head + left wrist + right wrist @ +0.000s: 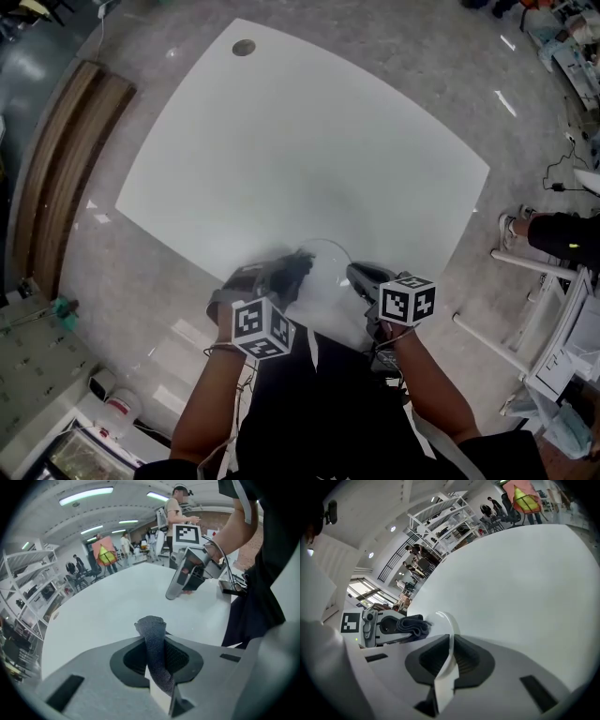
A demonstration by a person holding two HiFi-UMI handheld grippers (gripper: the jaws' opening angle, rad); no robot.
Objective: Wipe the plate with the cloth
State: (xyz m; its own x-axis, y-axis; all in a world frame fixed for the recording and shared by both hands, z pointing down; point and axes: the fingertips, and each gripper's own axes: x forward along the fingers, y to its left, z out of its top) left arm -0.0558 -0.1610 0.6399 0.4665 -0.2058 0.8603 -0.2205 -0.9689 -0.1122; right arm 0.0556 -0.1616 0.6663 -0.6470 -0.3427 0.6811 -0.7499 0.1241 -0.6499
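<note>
lab with shelving racks (440, 520)

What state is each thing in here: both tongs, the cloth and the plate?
left tongs: shut on the cloth.
cloth: dark grey, bunched, its free end sticking out past the tongs and against the plate's face.
right tongs: shut on the plate's rim.
plate: white, held by its rim, turned on edge.

Here's the black top (319, 412), forearms bare. Grey left hand-held gripper (292, 267) and right hand-held gripper (359, 275), each carrying a black-and-white marker cube (261, 328), thin cables (217, 351) at the wrists.
</note>
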